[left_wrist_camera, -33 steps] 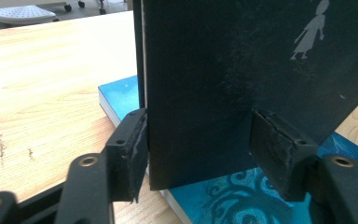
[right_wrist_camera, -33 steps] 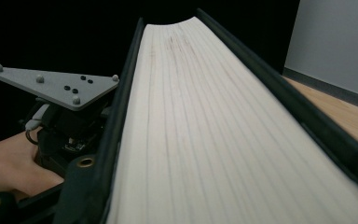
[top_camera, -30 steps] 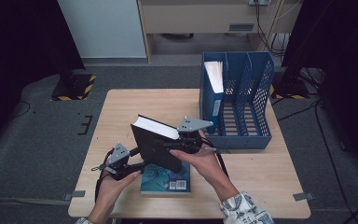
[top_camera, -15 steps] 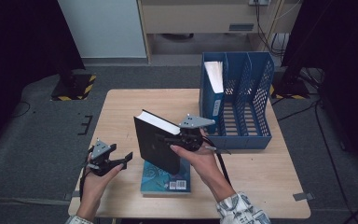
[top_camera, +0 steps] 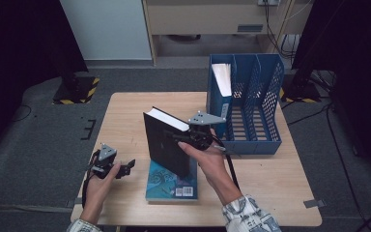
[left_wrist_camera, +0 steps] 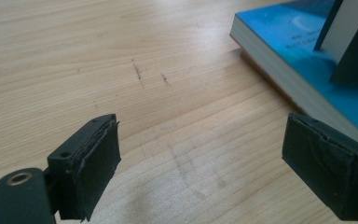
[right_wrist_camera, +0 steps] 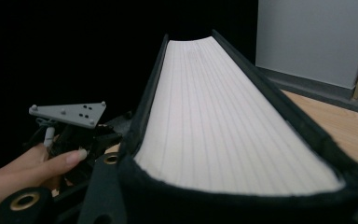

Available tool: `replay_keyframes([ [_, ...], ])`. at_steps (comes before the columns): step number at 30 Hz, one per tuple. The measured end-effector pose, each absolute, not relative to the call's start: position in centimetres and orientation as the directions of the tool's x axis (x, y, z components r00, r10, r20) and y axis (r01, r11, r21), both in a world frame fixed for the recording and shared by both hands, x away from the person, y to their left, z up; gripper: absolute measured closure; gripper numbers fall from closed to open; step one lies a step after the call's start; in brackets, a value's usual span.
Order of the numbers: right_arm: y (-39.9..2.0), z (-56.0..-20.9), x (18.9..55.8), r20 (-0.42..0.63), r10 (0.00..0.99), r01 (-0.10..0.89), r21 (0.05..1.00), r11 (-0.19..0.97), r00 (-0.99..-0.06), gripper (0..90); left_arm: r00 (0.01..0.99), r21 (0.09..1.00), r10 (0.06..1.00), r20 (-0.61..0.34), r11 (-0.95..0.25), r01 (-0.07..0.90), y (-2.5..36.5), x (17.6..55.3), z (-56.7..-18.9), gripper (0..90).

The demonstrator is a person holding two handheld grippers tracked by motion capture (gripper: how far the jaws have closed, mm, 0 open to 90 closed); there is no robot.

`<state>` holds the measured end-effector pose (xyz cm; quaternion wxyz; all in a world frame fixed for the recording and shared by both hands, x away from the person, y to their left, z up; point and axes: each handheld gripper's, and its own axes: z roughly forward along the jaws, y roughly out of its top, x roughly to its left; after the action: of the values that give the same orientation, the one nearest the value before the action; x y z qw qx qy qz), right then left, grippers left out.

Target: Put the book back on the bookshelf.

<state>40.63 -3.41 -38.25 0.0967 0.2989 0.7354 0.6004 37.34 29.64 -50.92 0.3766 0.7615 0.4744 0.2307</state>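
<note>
A thick black hardcover book [top_camera: 166, 145] stands nearly upright with its lower edge on a blue book [top_camera: 171, 183] that lies flat near the table's front. My right gripper [top_camera: 193, 137] is shut on the black book's cover and pages [right_wrist_camera: 223, 121], and its jaws have just been closing a little tighter. My left gripper [top_camera: 125, 166] hovers low over the bare wood to the left of the blue book [left_wrist_camera: 307, 79]. Its jaws have just been opening, and the left gripper [left_wrist_camera: 209, 158] stands open with nothing between its pads.
A blue mesh file holder [top_camera: 251, 140] stands at the table's right rear, with a white-paged book [top_camera: 222, 79] upright in its leftmost slot. Bare tabletop [top_camera: 125, 116] lies to the left and behind the books. The table's front edge is close to my left hand.
My left gripper has let go of the black book, opened, and drawn away to the left. The right gripper keeps the book, which now stands more upright.
</note>
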Motion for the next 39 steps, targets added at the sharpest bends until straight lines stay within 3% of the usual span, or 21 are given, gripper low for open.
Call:
replay_keyframes([
  [6, -3.8, -37.1, 41.1, 0.204, 0.578, 0.311, 0.946, 0.092, -0.79, 53.2, 0.453, 0.762, 0.891, 0.02, -0.307, 0.57, 29.5, 38.1, -51.7, 8.6],
  [15, -4.3, -35.8, 41.1, 0.177, 0.6, 0.296, 0.949, 0.105, -0.78, 53.3, 0.444, 0.737, 0.896, -0.026, -0.283, 0.613, 29.6, 38.5, -52.4, 7.4],
  [39, -7.7, -35.8, 39.9, 0.197, 0.643, 0.32, 0.944, 0.078, -0.74, 53.3, 0.424, 0.706, 0.904, -0.049, -0.269, 0.656, 29.5, 38.5, -53.1, 6.8],
])
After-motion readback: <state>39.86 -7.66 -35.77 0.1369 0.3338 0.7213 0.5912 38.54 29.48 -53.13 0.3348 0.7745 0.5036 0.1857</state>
